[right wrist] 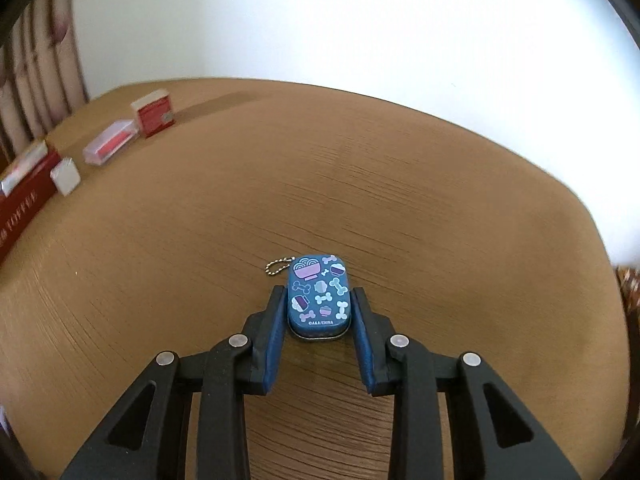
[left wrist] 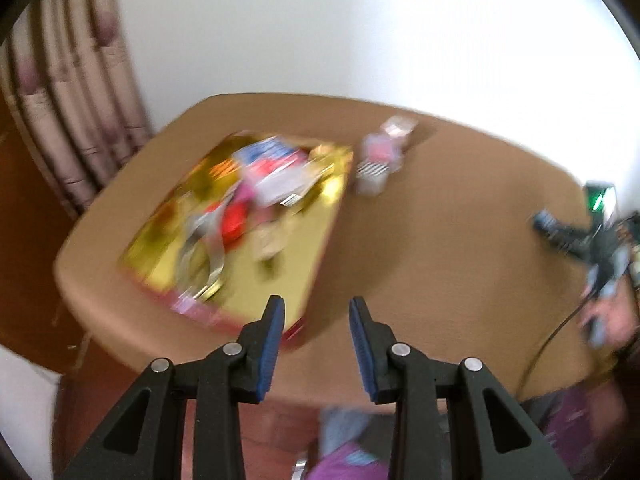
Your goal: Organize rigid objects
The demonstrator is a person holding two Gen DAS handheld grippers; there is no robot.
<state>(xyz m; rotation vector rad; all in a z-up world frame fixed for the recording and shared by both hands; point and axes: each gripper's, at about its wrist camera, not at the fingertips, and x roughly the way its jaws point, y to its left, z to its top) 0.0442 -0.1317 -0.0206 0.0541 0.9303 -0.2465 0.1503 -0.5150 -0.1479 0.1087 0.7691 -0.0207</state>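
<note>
A: While the left view is blurred, the left tongs [left wrist: 317, 322] show a wide gap between the pads with nothing in it, above the near edge of the desk [left wrist: 440, 248].

B: And around them?

A: An open gold-lined box [left wrist: 240, 224] with red sides sits toward the desk's left edge, filled with mixed small items I cannot tell apart. A few small packets [left wrist: 380, 156] lie just beside its far corner.

B: Right side?

A: The right tongs [right wrist: 319, 312] straddle a blue tin [right wrist: 319, 298] printed with bones and bowls. It lies flat near the desk's near edge, a bead chain [right wrist: 278, 266] at its far left corner. The pads sit at both long sides, whether pressing I cannot tell.

B: Obstructions?

A: A red carton [right wrist: 154, 114], a clear case [right wrist: 110, 147] and a white cube [right wrist: 66, 176] stand well apart, toward the far left corner.
</note>
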